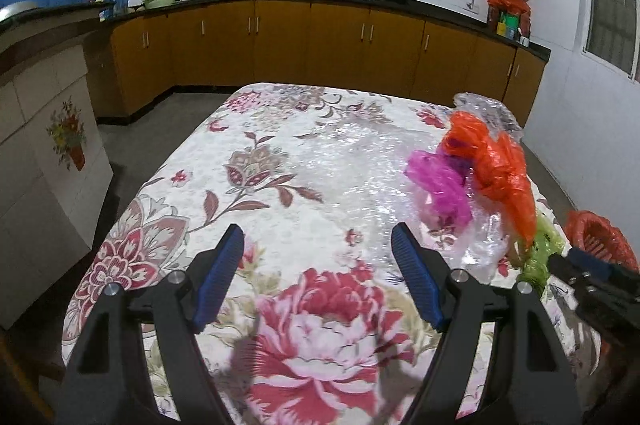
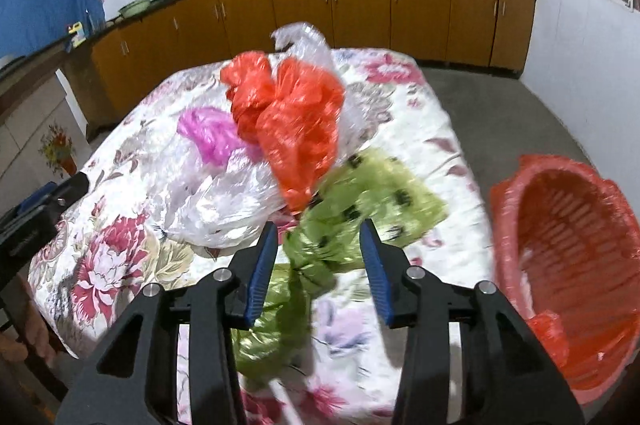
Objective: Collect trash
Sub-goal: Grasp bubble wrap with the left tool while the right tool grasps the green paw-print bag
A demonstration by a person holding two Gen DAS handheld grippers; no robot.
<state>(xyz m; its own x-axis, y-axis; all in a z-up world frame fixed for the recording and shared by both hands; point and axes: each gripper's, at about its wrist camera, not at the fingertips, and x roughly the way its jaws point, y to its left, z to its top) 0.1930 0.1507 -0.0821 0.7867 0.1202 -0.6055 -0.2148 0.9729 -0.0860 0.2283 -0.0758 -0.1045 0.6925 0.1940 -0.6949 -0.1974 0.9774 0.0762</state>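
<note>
Little of the task looks done: the red basket (image 2: pixel 568 265) at the table's right edge holds only its red liner, no bags that I can see. The whole pile lies on the floral table (image 1: pixel 256 185), just left of the basket: an orange bag (image 2: pixel 292 129) on top, a pink bag (image 2: pixel 212 133) and a clear bag (image 2: pixel 216 205) farther from the basket, a green bag (image 2: pixel 360 213) nearest it.

The right gripper (image 2: pixel 320 261) straddles the green bag with half-open jaws; the pads do not seem to press it yet. The left gripper (image 1: pixel 320 277) hangs over bare cloth, jaws wide and empty, farther from the basket than the pile.

Only the right view shows the basket's inside and the green bag's full spread; the left view shows the bare stretch of table.
</note>
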